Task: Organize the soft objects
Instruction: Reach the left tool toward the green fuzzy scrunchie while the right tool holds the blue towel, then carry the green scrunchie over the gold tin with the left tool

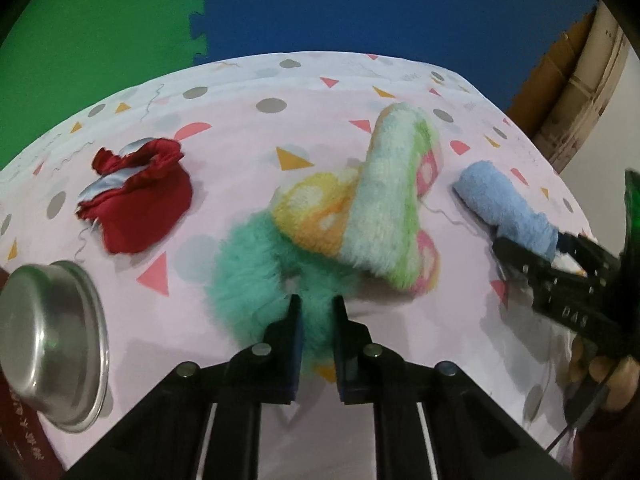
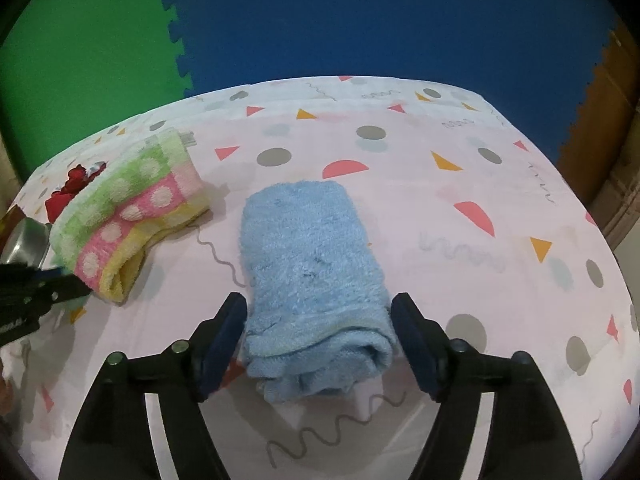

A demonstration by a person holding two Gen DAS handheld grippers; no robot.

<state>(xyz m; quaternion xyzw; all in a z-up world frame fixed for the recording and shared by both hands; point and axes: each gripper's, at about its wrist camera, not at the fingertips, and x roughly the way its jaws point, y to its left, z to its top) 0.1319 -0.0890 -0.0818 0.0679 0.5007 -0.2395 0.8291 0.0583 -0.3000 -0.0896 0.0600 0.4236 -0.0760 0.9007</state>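
Right-wrist view puts the rolled blue towel (image 2: 316,276) dead ahead on the tablecloth (image 2: 480,184), its long axis running away from me between my right gripper's (image 2: 318,318) spread, unclosed fingers — nearer than my left gripper (image 1: 317,312), pinched on teal fluff (image 1: 256,280).

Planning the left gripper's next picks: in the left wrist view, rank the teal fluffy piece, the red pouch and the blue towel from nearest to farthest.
1. teal fluffy piece, between the left gripper fingers.
2. red pouch, far left.
3. blue towel, far right; too close to the pouch to rank.
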